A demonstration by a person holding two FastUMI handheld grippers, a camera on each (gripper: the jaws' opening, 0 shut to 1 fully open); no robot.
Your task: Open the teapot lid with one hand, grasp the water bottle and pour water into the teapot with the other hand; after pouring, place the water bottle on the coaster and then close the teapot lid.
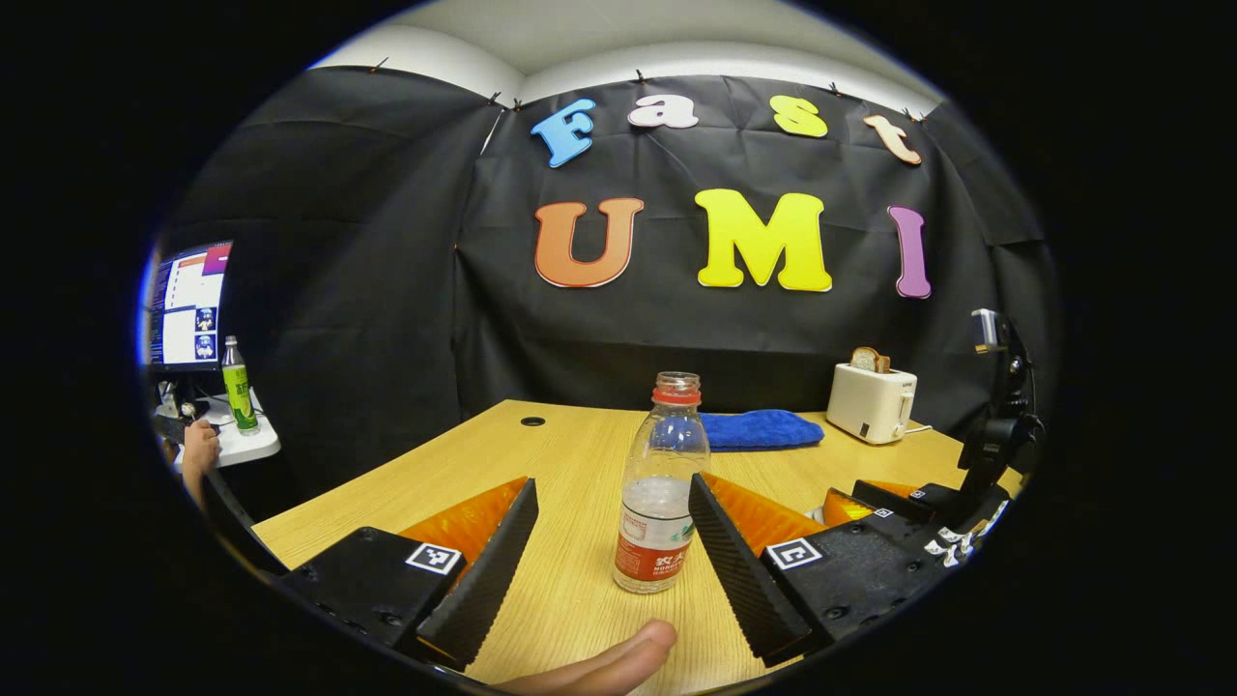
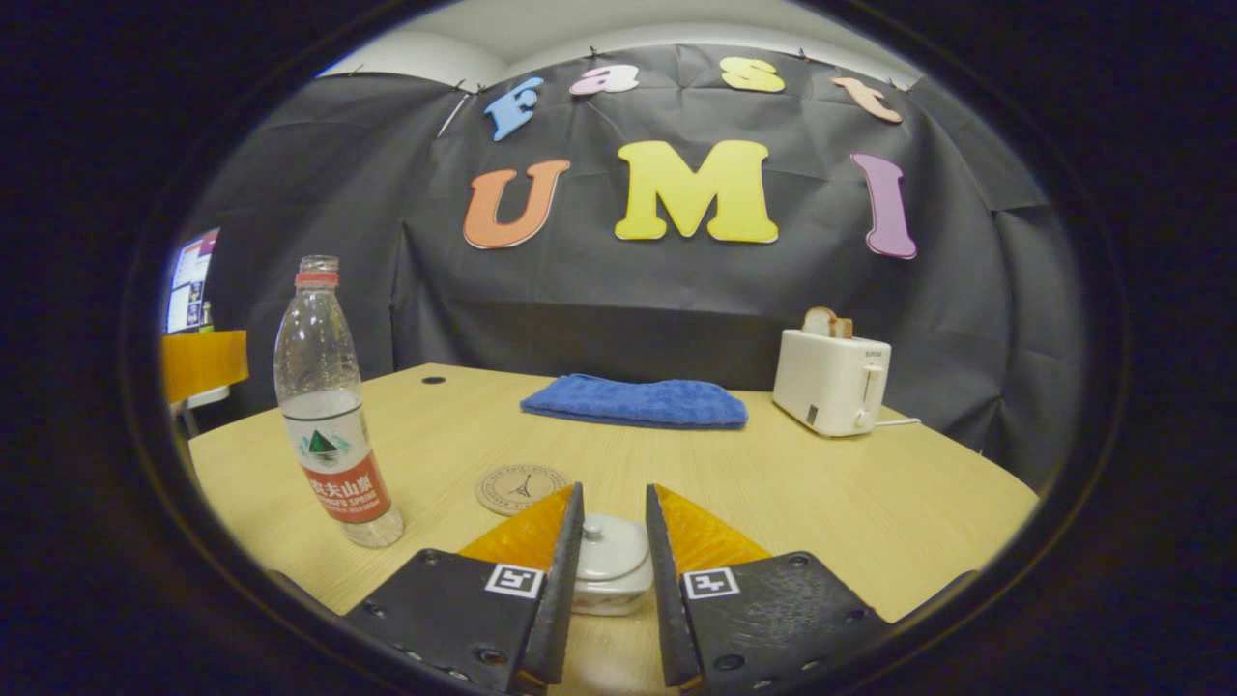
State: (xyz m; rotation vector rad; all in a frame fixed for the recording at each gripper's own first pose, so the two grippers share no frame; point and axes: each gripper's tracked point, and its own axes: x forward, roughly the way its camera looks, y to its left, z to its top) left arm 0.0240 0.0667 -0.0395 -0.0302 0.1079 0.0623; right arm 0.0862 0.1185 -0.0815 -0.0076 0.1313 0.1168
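Observation:
A clear water bottle (image 1: 662, 483) with a red label and no cap stands on the wooden table (image 1: 541, 454), about a third full. My left gripper (image 1: 612, 481) is open around it, and the bottle is closer to the right-hand finger (image 1: 720, 541), with a gap on both sides. In the right gripper view the bottle (image 2: 329, 406) stands at the left. My right gripper (image 2: 614, 491) is narrowed onto the white teapot lid (image 2: 609, 556), which fills the gap between both fingers. A white rim shows just beneath the lid. The round coaster (image 2: 522, 488) lies just ahead.
A blue towel (image 2: 635, 401) lies at the back of the table and a white toaster (image 2: 831, 382) with bread stands at the back right. The other gripper (image 1: 918, 527) is to the right. A thumb (image 1: 618, 662) shows at the bottom. A side desk with a monitor (image 1: 188, 304) is far left.

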